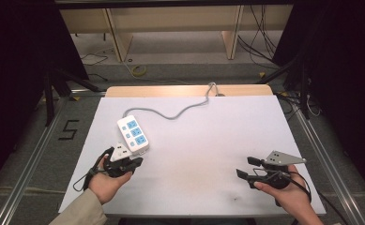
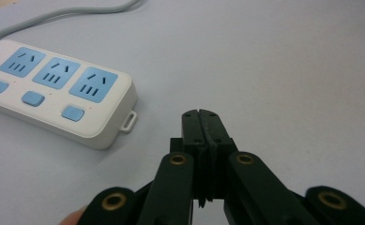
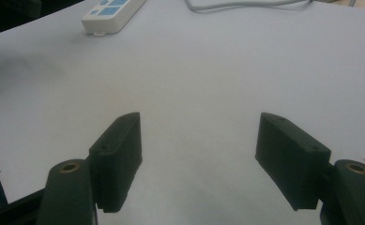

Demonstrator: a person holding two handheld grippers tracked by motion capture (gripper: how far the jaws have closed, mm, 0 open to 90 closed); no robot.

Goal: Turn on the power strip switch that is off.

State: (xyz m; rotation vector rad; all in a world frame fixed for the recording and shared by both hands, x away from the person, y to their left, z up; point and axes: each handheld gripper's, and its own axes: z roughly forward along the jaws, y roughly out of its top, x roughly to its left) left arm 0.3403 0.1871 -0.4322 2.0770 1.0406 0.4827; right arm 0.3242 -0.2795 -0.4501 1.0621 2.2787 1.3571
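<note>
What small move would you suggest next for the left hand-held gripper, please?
Probably ease the left hand-held gripper, jaws shut and empty, toward the power strip beside it and press a blue switch. The closed tip suits a button better than a grasp.

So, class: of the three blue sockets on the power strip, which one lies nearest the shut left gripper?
The end socket farthest from the cord, beside the strip's small white loop; the other two sit farther from the left gripper.
</note>
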